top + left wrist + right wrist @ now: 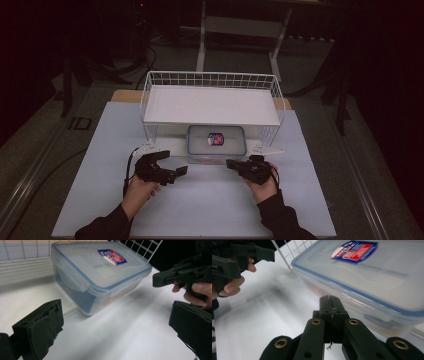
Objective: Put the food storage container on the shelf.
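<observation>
The clear rectangular plastic food box with a blue-rimmed snap lid and a red-and-blue label (216, 140) sits flat on the pale surface (200, 200), tucked under the front edge of the white wire shelf rack (211, 102), about half beneath its solid white top and half sticking out toward the person. Its lid looks seated all round, with the side latch in the left gripper view folded down.

Neither tool has hold of the box. The left gripper (172, 167) hovers just off the box's front left corner with its fingers (41, 328) spread wide and nothing between them; the box lies ahead of them, apart. The right gripper (234, 164) sits just off the box's front right corner, its fingers (332, 312) pressed together on nothing, their tips close to the box wall but not clearly touching it.

Judging by this, the work on the box is at an early or in-between stage: it has not been lifted or drawn clear of the rack, and any grasp, pull or unlatching remains to be done. The two grippers flanking its near side suggest a two-handed move on it.

The box's long axis runs left to right, parallel to the rack's front edge. One long side faces the person, the lid faces up, and the label is near the lid's centre.
</observation>
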